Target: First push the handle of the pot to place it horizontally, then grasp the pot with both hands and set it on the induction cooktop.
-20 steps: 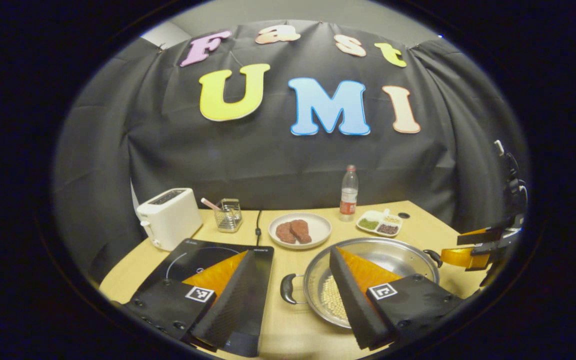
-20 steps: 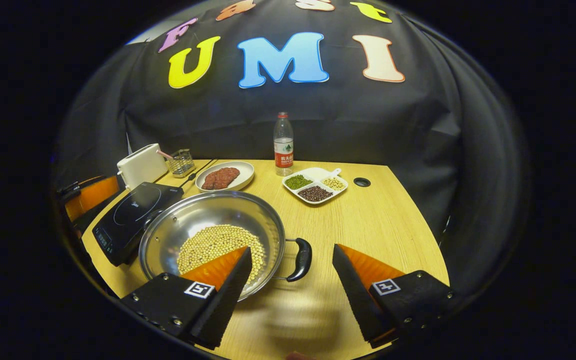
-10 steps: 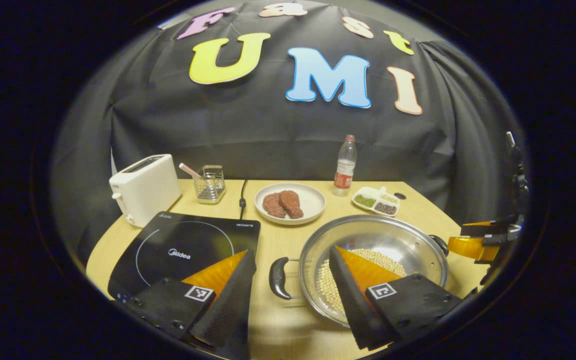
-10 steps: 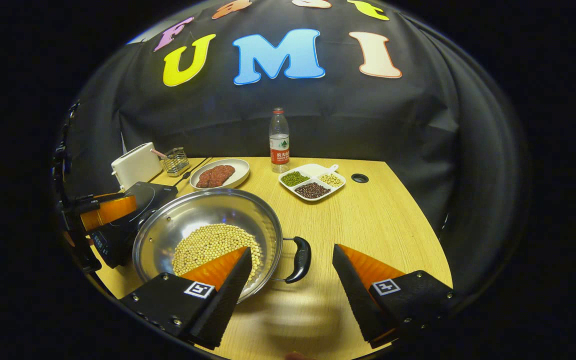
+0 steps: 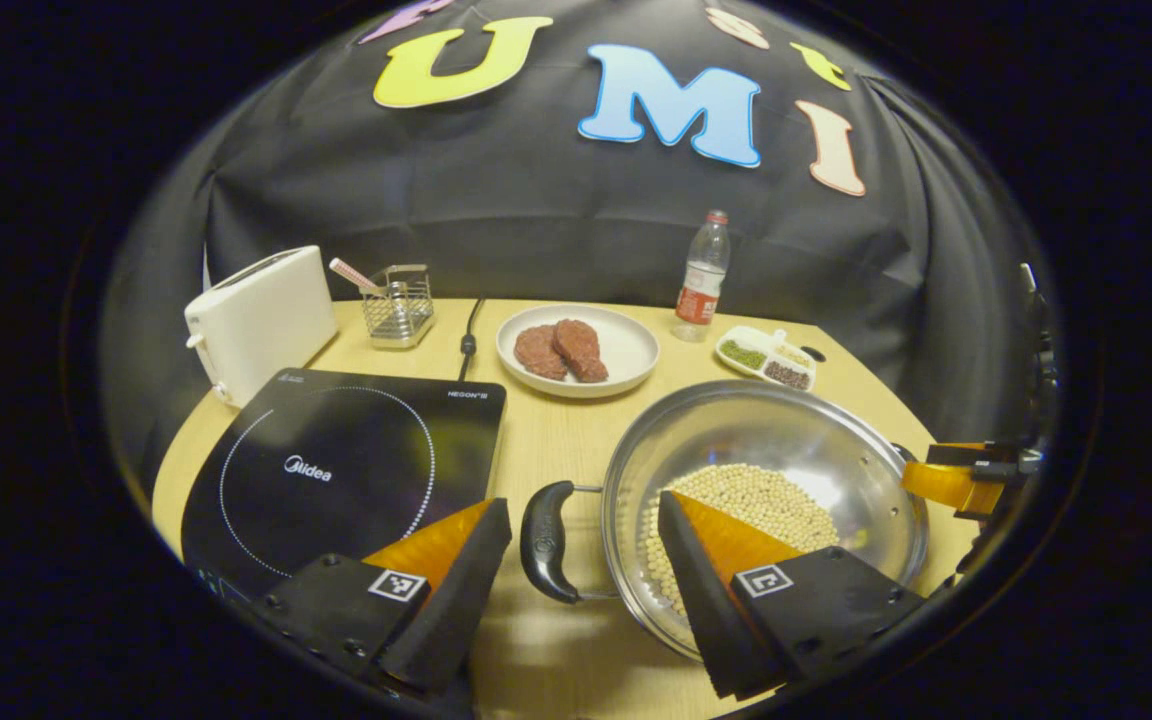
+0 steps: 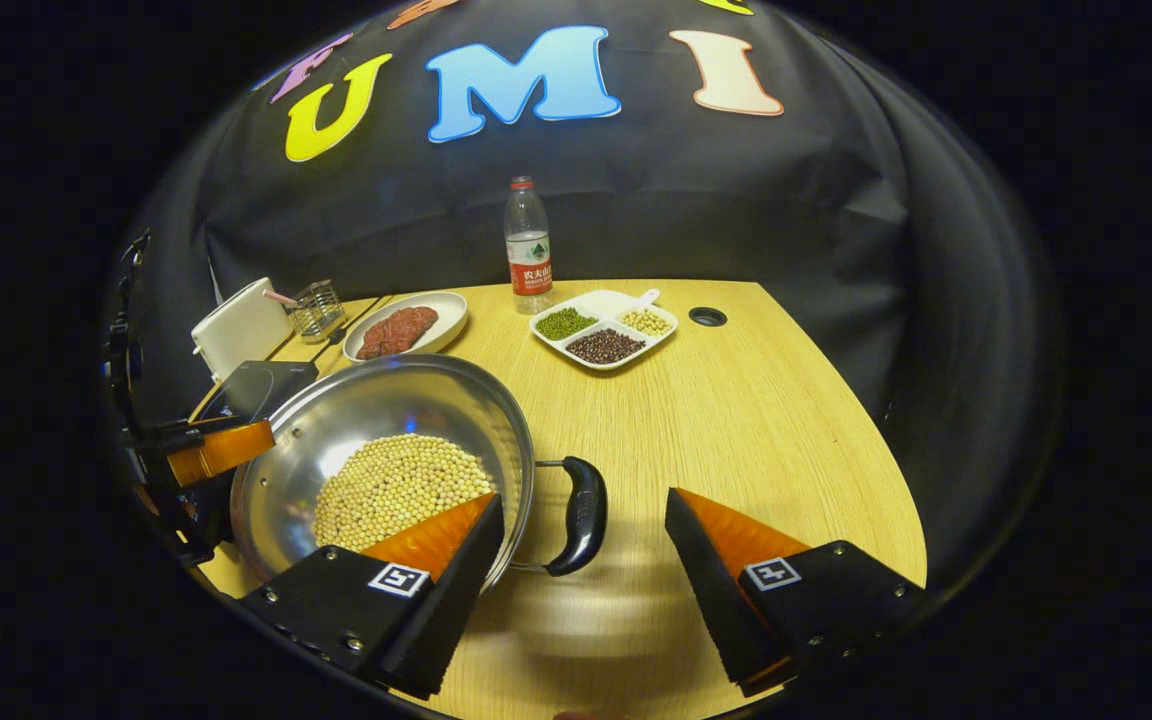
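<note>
A steel pot (image 5: 796,440) (image 6: 386,400) holding yellow beans (image 5: 756,500) (image 6: 396,485) sits on the wooden table, right of the black induction cooktop (image 5: 336,460) (image 6: 256,385). Its two black handles lie left and right. My left gripper (image 5: 584,545) is open, with the pot's left handle (image 5: 544,540) between its fingers, not touched. My right gripper (image 6: 584,540) is open around the right handle (image 6: 581,515), also apart from it. In the left gripper view the right gripper (image 5: 966,480) shows at the far right; in the right gripper view the left gripper (image 6: 206,455) shows at the left.
Behind the pot stand a plate of meat (image 5: 576,350) (image 6: 401,325), a water bottle (image 5: 701,275) (image 6: 528,250) and a divided dish of beans (image 5: 768,358) (image 6: 604,330). A white toaster (image 5: 261,315) (image 6: 236,325) and a wire holder (image 5: 396,300) (image 6: 316,310) stand behind the cooktop.
Both grippers have come down and forward toward the pot. Each handle now lies between an open pair of fingers. The pot has not moved.
</note>
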